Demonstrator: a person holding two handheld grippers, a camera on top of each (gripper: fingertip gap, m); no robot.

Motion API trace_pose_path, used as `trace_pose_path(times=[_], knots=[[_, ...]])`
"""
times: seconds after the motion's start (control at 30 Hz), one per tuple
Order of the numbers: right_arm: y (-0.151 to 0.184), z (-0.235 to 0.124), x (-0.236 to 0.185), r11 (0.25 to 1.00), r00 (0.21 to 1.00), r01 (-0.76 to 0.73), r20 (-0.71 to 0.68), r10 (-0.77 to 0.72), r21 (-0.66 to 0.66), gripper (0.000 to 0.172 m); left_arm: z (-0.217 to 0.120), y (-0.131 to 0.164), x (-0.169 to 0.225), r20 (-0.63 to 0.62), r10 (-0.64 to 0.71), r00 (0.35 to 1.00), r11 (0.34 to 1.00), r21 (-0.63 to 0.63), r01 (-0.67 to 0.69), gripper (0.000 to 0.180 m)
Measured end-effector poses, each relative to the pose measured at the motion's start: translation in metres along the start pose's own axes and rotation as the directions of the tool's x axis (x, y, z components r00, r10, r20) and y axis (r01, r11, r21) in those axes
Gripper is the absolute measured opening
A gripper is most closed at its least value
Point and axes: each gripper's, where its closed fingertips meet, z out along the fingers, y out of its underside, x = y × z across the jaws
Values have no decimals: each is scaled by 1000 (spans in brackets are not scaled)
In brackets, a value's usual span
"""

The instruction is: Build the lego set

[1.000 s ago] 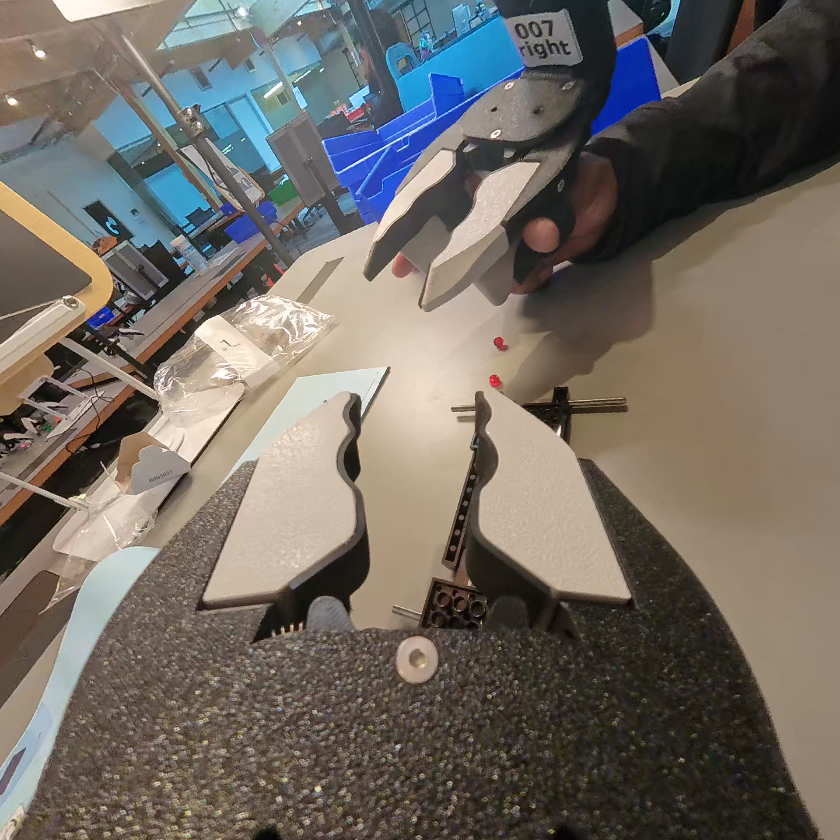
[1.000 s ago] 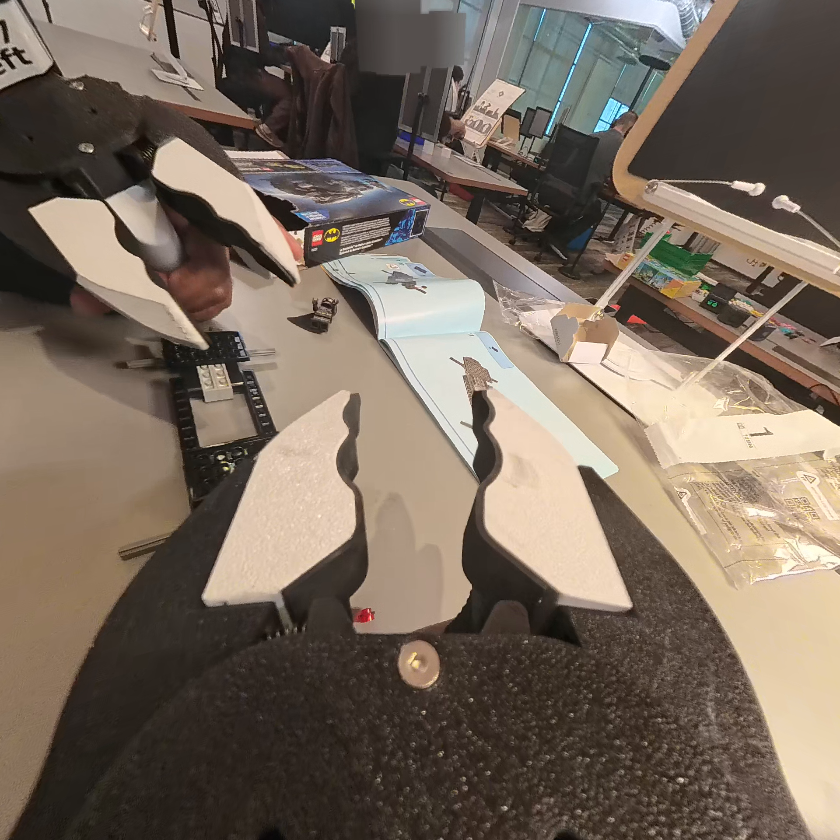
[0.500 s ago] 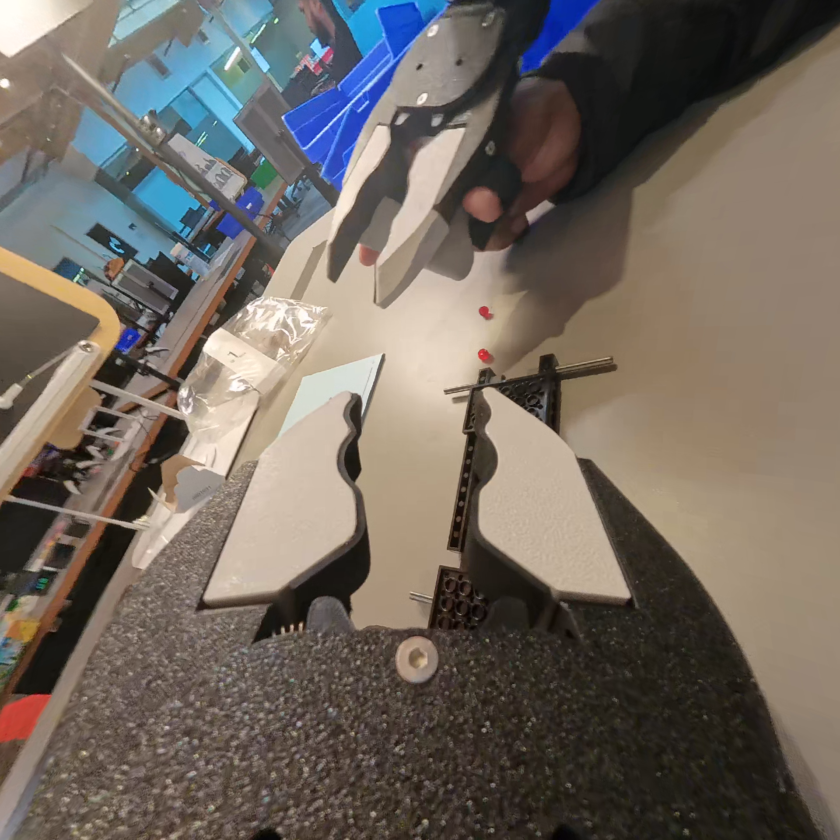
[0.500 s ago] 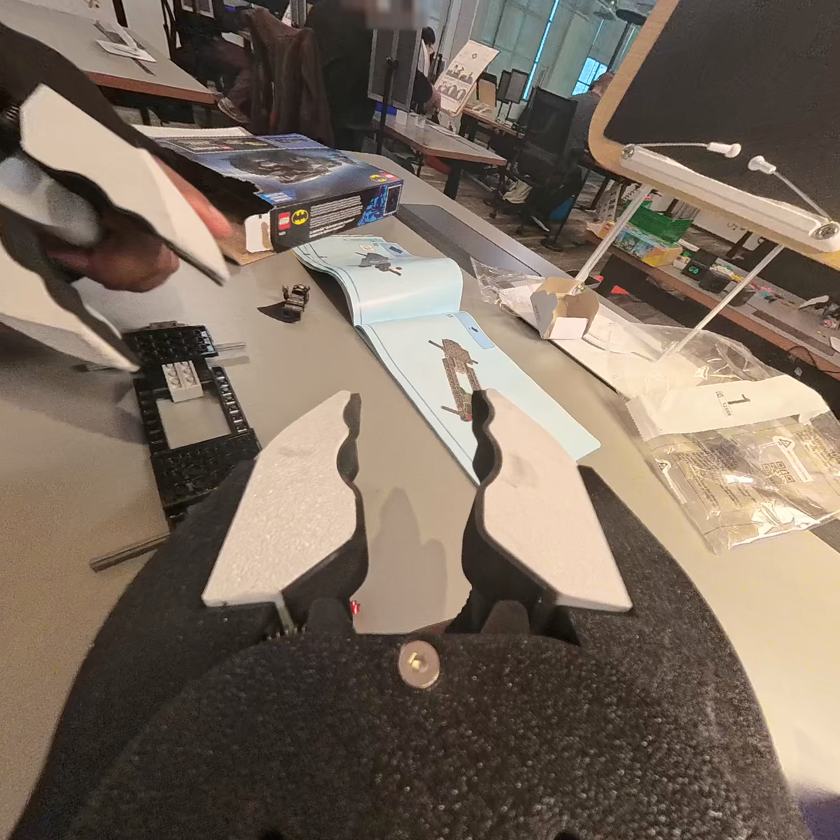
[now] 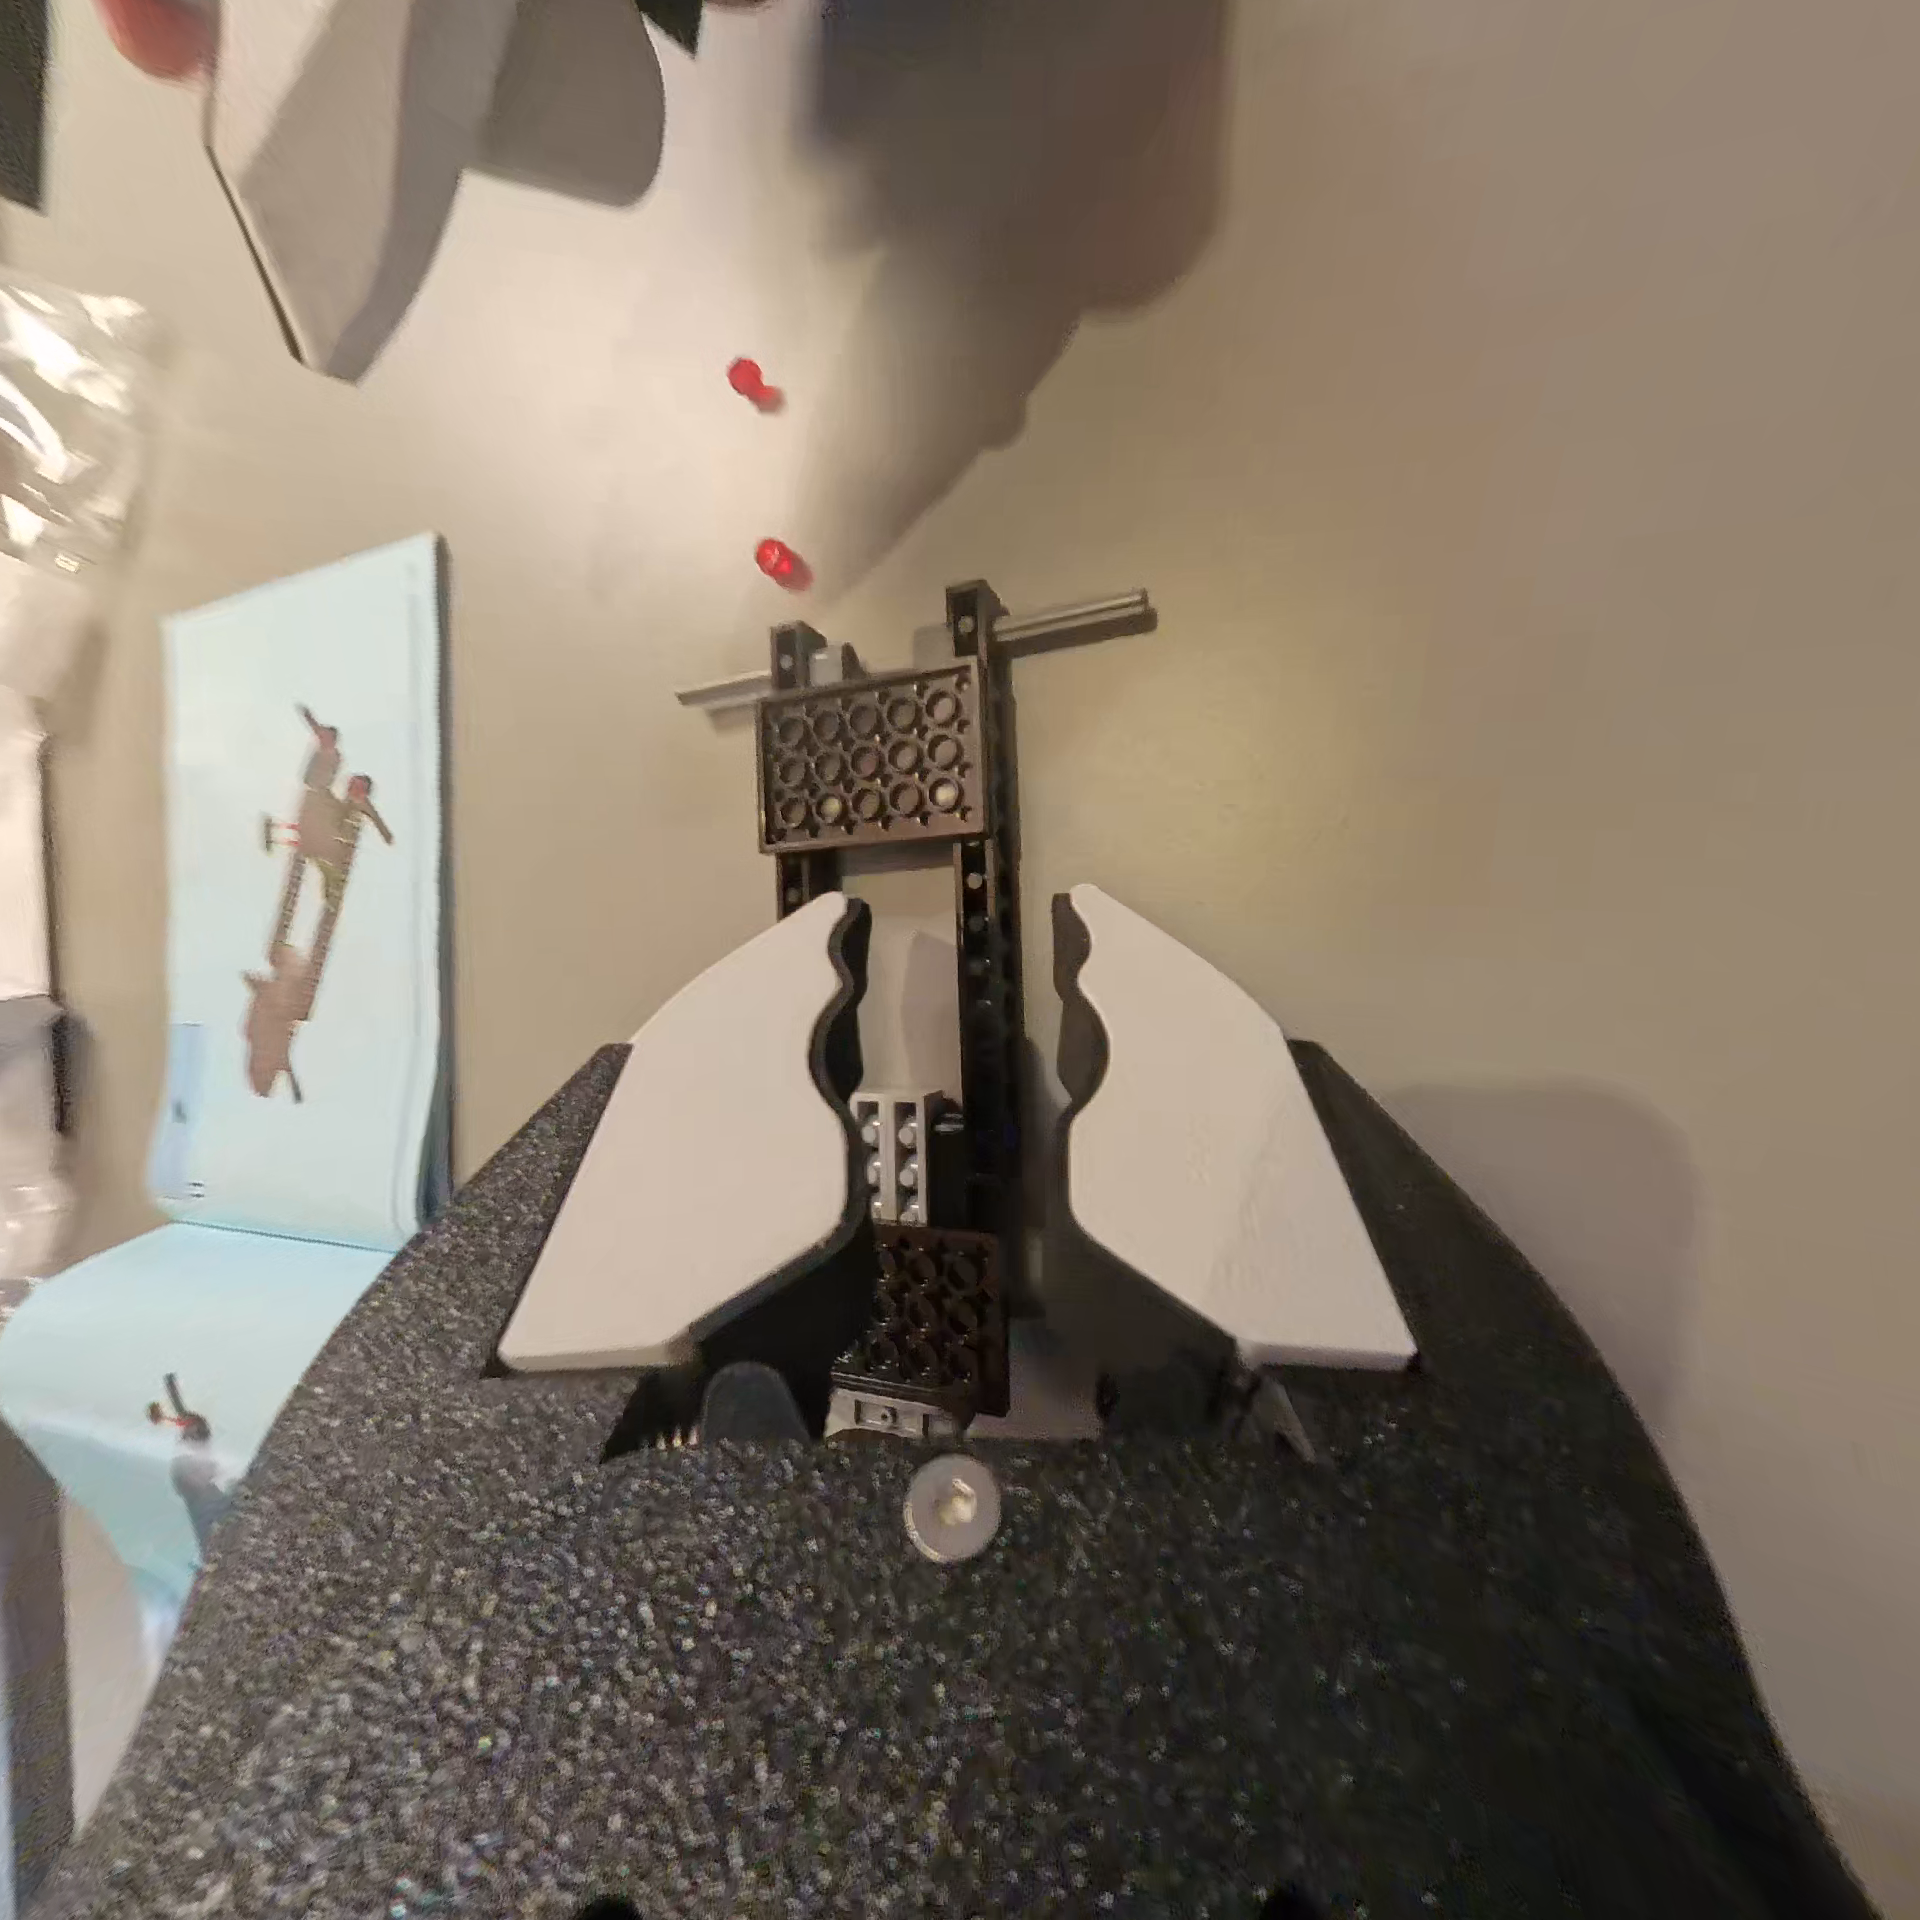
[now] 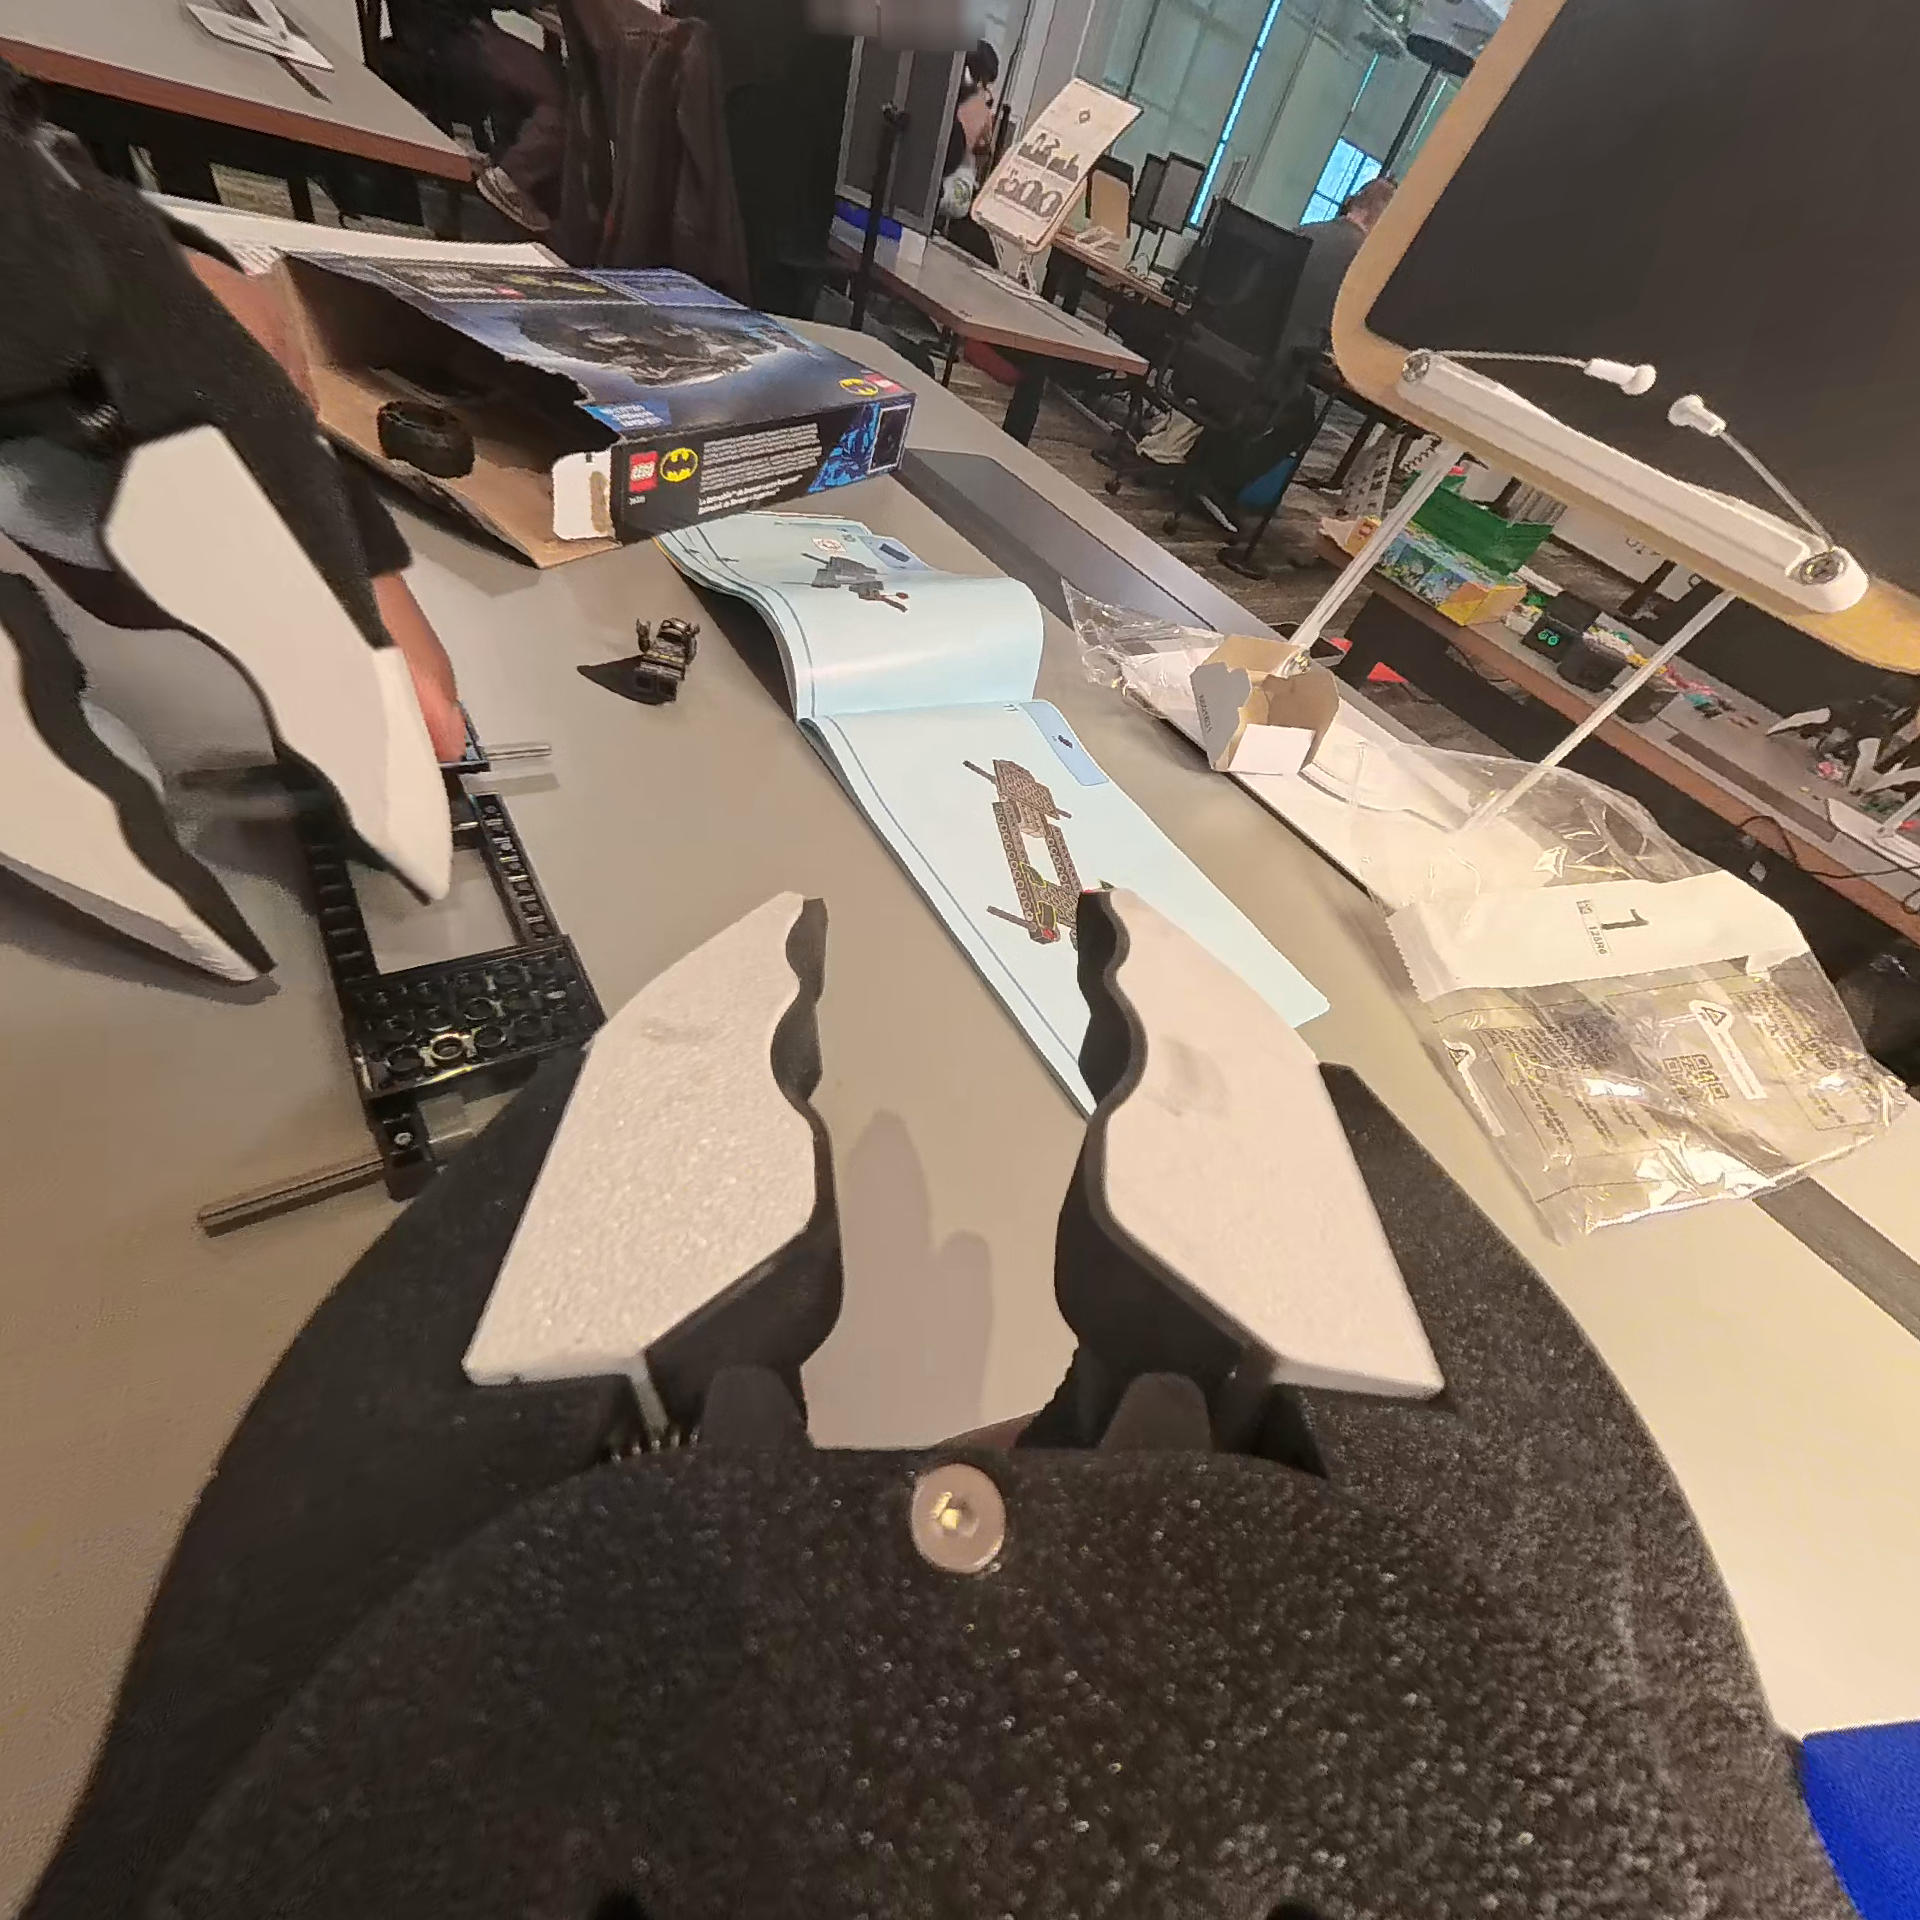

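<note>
Black brick frame (image 5: pixel 992 997) now between left fingers (image 5: pixel 717 1122)

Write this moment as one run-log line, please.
left hand-held gripper: open, straddling black brick frame | right hand-held gripper: open, empty, over table beside instruction booklet

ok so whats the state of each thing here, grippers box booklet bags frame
left gripper: jaws open, astride the black brick frame, not pressing it
right gripper: jaws open, nothing between them
black brick frame: flat on the table, part built
toy box: torn open at one end
instruction booklet: lying open
clear bag: flat, crumpled
small card box: flaps open
</note>
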Motion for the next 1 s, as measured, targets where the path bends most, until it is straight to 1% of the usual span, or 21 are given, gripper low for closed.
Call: trace_pose_path(times=[0.1,0.2,0.33,0.4,0.6,0.73,0.83,1.0], knots=[[0,0,-2,1000,1000,15,4,-15,0,47,3,5,0,-50,-33,998,998,-46,31,31],[-1,0,-4,999,999,35,8,-35,-1,47,7,12,-1,-65,-44,997,995,-96,38,27],[-3,0,-9,999,998,53,16,-53,5,47,8,11,3,-93,-43,995,995,-96,34,16],[-3,0,-11,998,998,66,16,-66,4,47,9,11,3,-88,-31,996,995,-102,22,10],[0,1,-16,994,993,109,37,-109,11,47,8,12,1,-56,7,998,996,-90,-12,9],[3,1,-24,980,978,200,54,-201,14,47,6,15,1,-60,16,998,996,-88,-21,9],[7,-1,-32,961,958,275,77,-275,18,47,2,12,2,-80,3,997,998,-56,-8,9],[10,-5,-43,926,920,374,105,-377,44,48,-4,9,0,-88,16,996,999,-43,-20,9]])
